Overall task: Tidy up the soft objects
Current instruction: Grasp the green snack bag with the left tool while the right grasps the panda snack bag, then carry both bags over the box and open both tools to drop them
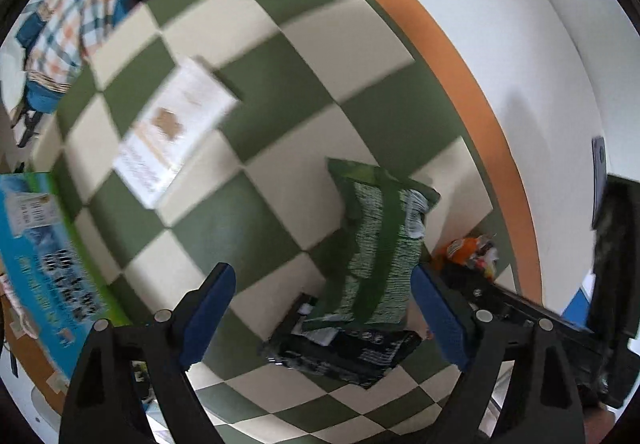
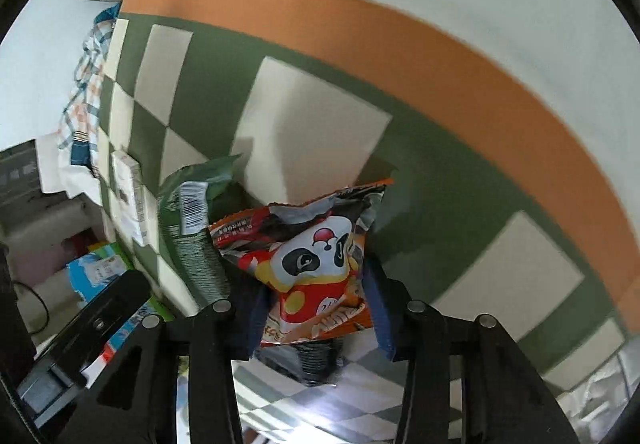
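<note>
Right claw (image 2: 316,308) squeezes the panda snack bag (image 2: 316,264), which points long-ways up from its pads; left claw (image 1: 324,312) gapes wide over the green snack bag (image 1: 380,244), lying long-ways on the checked desk (image 1: 280,56), touching nothing.

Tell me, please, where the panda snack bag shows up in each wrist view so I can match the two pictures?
Left wrist view: the panda bag is small, low at right, beside the green bag and just past the right gripper.
Right wrist view: the panda bag fills the lower centre, pinched between the right gripper's jaws.
Shared landmark: the green bag, right next to it, on the checkered cloth.
</note>
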The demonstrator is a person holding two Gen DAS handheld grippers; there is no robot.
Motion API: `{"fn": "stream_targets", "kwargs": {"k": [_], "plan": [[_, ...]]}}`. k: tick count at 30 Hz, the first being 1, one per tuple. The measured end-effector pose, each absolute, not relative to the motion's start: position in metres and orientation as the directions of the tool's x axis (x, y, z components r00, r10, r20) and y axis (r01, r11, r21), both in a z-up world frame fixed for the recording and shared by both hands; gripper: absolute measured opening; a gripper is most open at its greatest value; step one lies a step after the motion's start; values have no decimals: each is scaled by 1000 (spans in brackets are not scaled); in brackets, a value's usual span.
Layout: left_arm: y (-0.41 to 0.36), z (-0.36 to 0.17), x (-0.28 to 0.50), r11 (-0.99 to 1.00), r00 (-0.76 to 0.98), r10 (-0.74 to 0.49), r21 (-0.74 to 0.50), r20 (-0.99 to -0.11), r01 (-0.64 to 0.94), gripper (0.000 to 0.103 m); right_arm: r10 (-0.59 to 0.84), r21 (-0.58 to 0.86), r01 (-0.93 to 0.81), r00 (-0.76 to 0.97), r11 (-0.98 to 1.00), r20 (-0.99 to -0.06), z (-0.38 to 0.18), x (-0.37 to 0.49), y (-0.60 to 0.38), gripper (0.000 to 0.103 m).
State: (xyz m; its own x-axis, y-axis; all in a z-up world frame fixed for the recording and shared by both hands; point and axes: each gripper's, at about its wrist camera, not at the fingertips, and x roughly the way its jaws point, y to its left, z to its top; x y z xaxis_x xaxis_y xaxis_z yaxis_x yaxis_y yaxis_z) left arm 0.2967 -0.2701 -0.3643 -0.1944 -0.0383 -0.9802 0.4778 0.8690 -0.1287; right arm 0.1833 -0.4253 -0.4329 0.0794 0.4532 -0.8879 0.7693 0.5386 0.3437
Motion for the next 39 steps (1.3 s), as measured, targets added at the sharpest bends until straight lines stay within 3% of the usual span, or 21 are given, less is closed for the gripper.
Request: {"fn": "stream_targets", "kwargs": {"k": [4,6,8,11,13,20,28,39], "plan": [[-289,-388,287,855,-239,-14,-135,-971,500,90,388,287,754,47,590,-921,-426,178,-437,44],[-297,-401,283,852,-259,1,-135,-966,506,85,375,277,752,43,598,-926,-425,177,-440,44],[-302,-411,279,849,-277,20,-130,-961,512,59,369,267,754,36,600,-929,-427,180,-443,44],[-306,-415,274,846,-263,32,-114,-964,521,37,362,254,755,24,605,-932,-431,180,-446,44],[-307,-410,271,847,-256,24,-117,-966,519,34,362,251,751,17,611,-932,-432,179,-445,43],[-291,-368,261,864,-165,-37,-115,-986,490,32,351,260,713,21,651,-936,-418,181,-438,42],[-238,-278,251,894,-28,-191,-185,-981,407,32,312,284,590,57,756,-948,-360,190,-405,36],[-77,-169,251,950,166,-262,-225,-951,215,32,367,378,314,95,871,-925,-268,215,-294,35]]}}
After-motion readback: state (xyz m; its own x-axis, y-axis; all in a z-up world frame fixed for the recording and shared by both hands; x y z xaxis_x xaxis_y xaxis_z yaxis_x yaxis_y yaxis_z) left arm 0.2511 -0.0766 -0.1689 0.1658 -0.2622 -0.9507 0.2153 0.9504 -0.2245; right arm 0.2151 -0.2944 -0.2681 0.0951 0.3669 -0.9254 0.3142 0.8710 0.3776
